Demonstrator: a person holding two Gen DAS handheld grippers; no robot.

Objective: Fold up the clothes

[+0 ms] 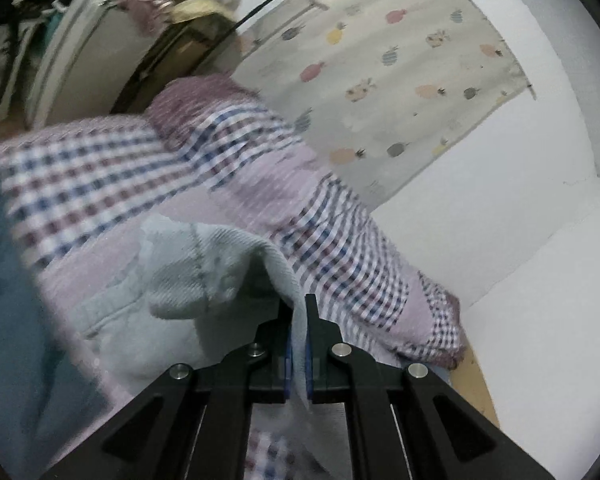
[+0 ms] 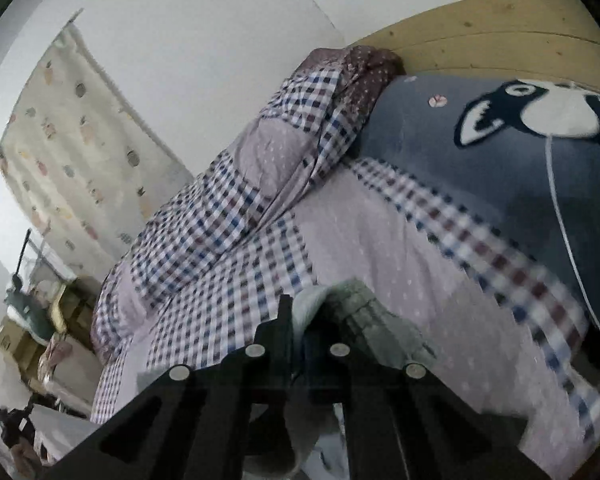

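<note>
A pale blue denim garment [image 1: 188,268] hangs over the checked bed cover, one edge pinched between the fingers of my left gripper [image 1: 299,312], which is shut on it. The cloth drapes left from the fingers, with a seam and a pocket-like patch showing. In the right wrist view my right gripper [image 2: 300,312] is shut on a bunched pale and greyish fold of the same garment [image 2: 352,300], which covers much of the right finger. More of the cloth hangs below between the gripper arms. Both views are tilted and blurred.
The bed carries a purple, blue and white checked quilt [image 2: 228,216] bunched along the wall side. A dark grey blanket [image 2: 480,160] with a cartoon animal face lies near the wooden headboard [image 2: 500,40]. A pineapple-print curtain [image 1: 400,80] hangs on the white wall. Boxes and a suitcase [image 1: 80,52] stand beyond the bed.
</note>
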